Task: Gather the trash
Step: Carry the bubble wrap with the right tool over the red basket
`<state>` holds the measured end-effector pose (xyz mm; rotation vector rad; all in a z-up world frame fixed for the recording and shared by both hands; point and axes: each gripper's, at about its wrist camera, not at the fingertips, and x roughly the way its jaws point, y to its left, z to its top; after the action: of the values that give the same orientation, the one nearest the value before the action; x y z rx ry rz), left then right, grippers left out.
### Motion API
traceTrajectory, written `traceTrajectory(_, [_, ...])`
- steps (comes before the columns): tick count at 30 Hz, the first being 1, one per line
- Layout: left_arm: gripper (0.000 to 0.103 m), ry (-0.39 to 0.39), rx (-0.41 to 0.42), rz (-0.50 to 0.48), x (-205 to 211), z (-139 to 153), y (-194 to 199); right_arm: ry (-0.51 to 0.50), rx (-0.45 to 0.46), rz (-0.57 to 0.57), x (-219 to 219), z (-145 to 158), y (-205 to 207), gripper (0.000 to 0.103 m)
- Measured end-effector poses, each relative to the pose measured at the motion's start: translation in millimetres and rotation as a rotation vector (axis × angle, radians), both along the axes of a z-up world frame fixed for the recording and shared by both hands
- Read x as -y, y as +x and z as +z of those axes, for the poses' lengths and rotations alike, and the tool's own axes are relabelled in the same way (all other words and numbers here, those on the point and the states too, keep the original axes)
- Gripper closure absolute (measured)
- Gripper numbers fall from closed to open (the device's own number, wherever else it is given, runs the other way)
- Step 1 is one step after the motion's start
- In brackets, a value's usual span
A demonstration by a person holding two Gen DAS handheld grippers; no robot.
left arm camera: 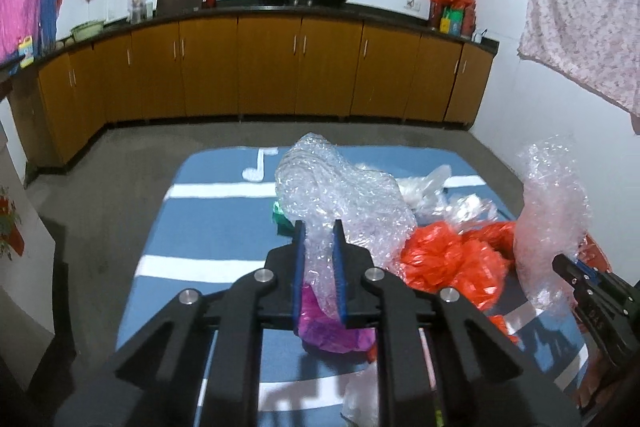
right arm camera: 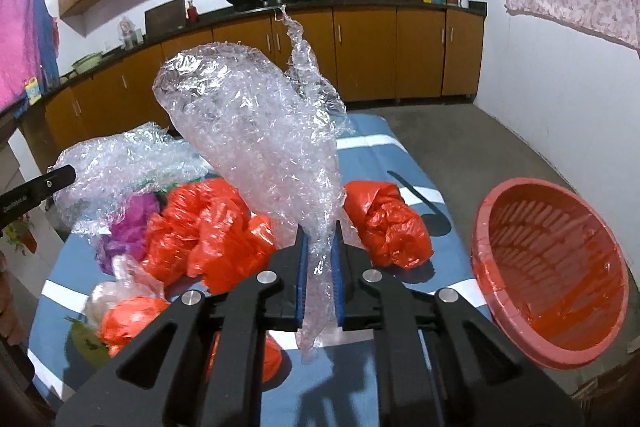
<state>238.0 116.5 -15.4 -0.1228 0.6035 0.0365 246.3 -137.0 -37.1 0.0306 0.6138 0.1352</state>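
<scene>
My left gripper (left arm camera: 319, 227) is shut on a crumpled sheet of clear bubble wrap (left arm camera: 340, 187) and holds it above the blue striped mat (left arm camera: 208, 227). My right gripper (right arm camera: 319, 233) is shut on a second piece of clear plastic wrap (right arm camera: 260, 131) and holds it upright over the mat (right arm camera: 400, 155); it also shows in the left wrist view (left arm camera: 548, 211). Orange plastic bags (right arm camera: 204, 231) (left arm camera: 448, 259), another orange bag (right arm camera: 384, 223) and a purple bag (right arm camera: 128, 227) (left arm camera: 332, 331) lie on the mat. A red plastic basket (right arm camera: 552, 279) stands empty at the mat's right edge.
Wooden kitchen cabinets (left arm camera: 264, 67) with a dark counter run along the far wall, with woks on top. A patterned cloth (left arm camera: 580, 7) hangs at the right wall. Bare concrete floor (left arm camera: 120, 155) lies between mat and cabinets. More clear bags (left arm camera: 424, 187) lie behind the orange ones.
</scene>
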Motion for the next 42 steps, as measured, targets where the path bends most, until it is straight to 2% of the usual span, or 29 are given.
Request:
traceTrajectory(10, [0.089,-0.017,0.107,-0.07,28,49,-36,0.015,0.066,-0.041,31,26,-23,0.092])
traceTrajectory(21, [0.089,-0.054,0.165,-0.21,100,78,-51,0.006,0.093,-0.213,109,40,-42,0.092])
traceTrajectory(30, [0.089,-0.074,0.146,-0.325,172,74,-41,0.006,0.067,-0.355,169,35,-51,0.092])
traceTrajectory(42, [0.089,-0.096,0.07,-0.455,259,36,-15,0.088,-0.025,-0.472,218,5,-41,0.092])
